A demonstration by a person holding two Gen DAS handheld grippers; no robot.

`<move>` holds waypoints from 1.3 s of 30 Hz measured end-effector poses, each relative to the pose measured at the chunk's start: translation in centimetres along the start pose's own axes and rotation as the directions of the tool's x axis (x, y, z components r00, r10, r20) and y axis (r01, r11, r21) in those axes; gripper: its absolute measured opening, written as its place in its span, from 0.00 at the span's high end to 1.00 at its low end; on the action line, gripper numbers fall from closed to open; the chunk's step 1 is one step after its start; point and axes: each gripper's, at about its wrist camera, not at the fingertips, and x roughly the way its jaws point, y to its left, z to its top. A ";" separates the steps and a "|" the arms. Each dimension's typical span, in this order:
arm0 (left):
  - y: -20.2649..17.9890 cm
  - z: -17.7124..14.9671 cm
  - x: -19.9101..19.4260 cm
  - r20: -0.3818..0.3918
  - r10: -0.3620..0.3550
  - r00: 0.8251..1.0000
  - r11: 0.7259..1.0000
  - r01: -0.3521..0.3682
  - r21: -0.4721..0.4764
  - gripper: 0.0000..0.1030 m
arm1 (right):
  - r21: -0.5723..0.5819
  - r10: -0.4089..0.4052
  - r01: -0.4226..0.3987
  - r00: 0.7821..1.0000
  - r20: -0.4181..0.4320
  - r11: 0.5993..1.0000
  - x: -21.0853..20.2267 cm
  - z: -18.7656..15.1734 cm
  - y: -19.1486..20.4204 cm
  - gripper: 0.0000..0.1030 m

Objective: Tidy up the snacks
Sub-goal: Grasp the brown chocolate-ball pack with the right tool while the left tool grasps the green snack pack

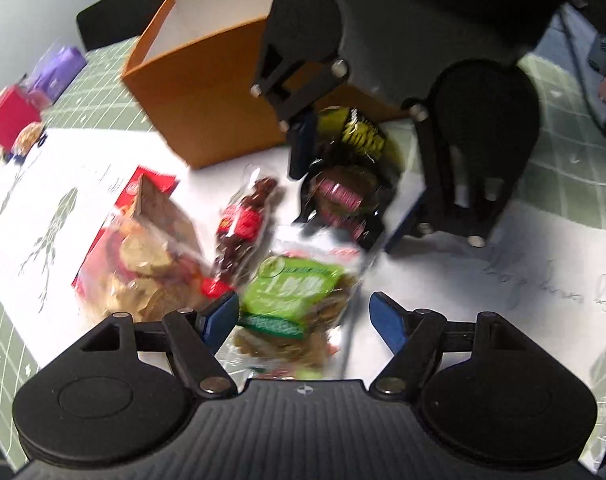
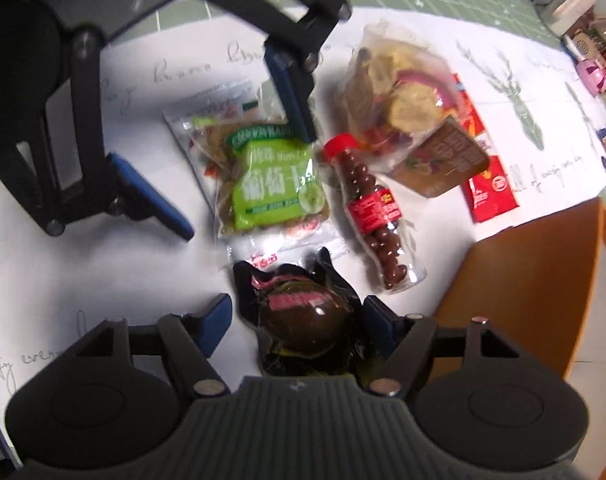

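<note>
A green snack bag (image 1: 291,292) lies on the white printed cloth (image 1: 483,280). My left gripper (image 1: 305,316) points down over it, open, with a blue pad on each side of the bag and a gap on the right. In the right wrist view the same green bag (image 2: 275,184) lies under the left gripper (image 2: 247,184). A black packet (image 2: 299,332) with pink print lies between the pads of my right gripper (image 2: 297,318), which is open with a gap at its left pad. The left wrist view shows that right gripper (image 1: 345,210) straddling the black packet (image 1: 339,196).
An orange box (image 1: 207,92) with a white inside stands open just behind the snacks. A red-capped bottle of chocolate beans (image 2: 371,216) and a clear bag of mixed snacks (image 2: 403,100) on a red pack (image 2: 487,176) lie beside the green bag. Several small items (image 1: 31,96) crowd the green mat's far edge.
</note>
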 end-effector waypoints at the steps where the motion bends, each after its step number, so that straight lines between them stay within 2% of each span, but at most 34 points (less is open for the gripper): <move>1: 0.0 -0.1 0.1 -0.005 0.000 1.000 1.000 0.000 -0.006 0.16 | 0.017 0.013 -0.013 1.000 -0.002 1.000 0.0 0.1 -0.2 0.31; 2: 0.0 -0.1 0.2 -0.006 -0.003 1.000 1.000 0.003 -0.010 0.17 | 0.025 0.024 -0.024 1.000 -0.001 0.999 -0.1 0.1 -0.2 0.33; 4: 0.0 -0.2 0.3 -0.008 -0.002 1.000 1.000 0.002 -0.016 0.26 | 0.054 0.051 -0.051 0.999 -0.001 0.997 -0.2 0.0 -0.5 0.41; 6: 0.0 -0.4 0.2 -0.025 -0.005 1.000 0.999 0.004 -0.034 0.39 | 0.077 0.074 -0.074 0.997 -0.002 0.994 -0.2 -0.3 -0.7 0.43; 11: 0.1 -0.9 -0.5 -0.022 -0.028 0.999 0.997 0.026 -0.077 0.41 | 0.097 0.076 -0.076 0.997 0.005 0.992 -0.3 -0.8 -0.6 0.44; 12: 0.2 -0.9 -0.6 -0.018 -0.026 0.999 0.997 0.025 -0.080 0.45 | 0.102 0.073 -0.073 0.997 0.007 0.992 -0.3 -0.9 -0.5 0.44; 20: 0.1 -1.3 -2.5 0.052 -0.029 0.998 0.990 0.035 -0.136 0.49 | 0.139 0.049 -0.053 0.998 0.030 0.989 -1.0 -1.7 -0.7 0.46; 31: -0.5 -1.1 -5.7 0.107 0.052 0.993 0.982 -0.031 -0.188 0.49 | 0.147 0.021 -0.034 0.996 0.091 0.989 -4.4 -2.1 0.6 0.47; 39: -1.3 0.1 -6.8 0.105 0.106 0.989 0.962 -0.075 -0.262 0.49 | 0.132 -0.002 -0.016 0.991 0.133 0.991 -7.2 -2.2 1.7 0.47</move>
